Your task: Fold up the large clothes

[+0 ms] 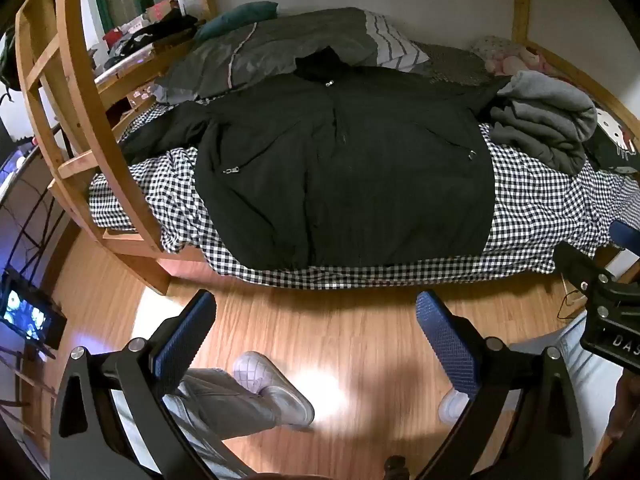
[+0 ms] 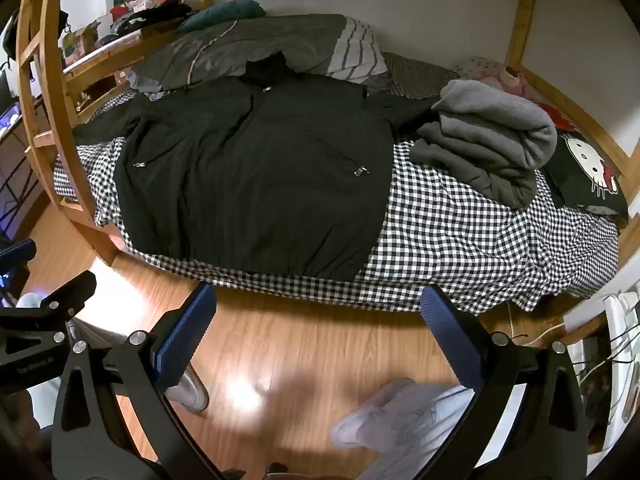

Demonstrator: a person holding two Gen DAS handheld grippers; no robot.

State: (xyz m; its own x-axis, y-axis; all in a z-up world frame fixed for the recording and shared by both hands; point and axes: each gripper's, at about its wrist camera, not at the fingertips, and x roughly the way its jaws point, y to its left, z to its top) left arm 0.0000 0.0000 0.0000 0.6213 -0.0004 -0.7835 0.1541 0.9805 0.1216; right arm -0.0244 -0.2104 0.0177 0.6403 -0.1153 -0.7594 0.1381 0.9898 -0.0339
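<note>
Across the bed (image 1: 532, 216), near its front edge, a black jacket (image 1: 340, 168) lies spread flat, front up, collar toward the wall. Beside its right sleeve sits a folded grey blanket (image 2: 492, 136). Above the wood floor (image 1: 340, 340), the left gripper (image 1: 316, 344) and right gripper (image 2: 320, 340) both gape wide, holding nothing.

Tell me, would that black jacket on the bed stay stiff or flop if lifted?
Probably floppy: the black jacket lies flat with soft creases on the checked bedspread. Its smooth fabric may slip a little. The gathered hem suggests it bunches easily.
</note>
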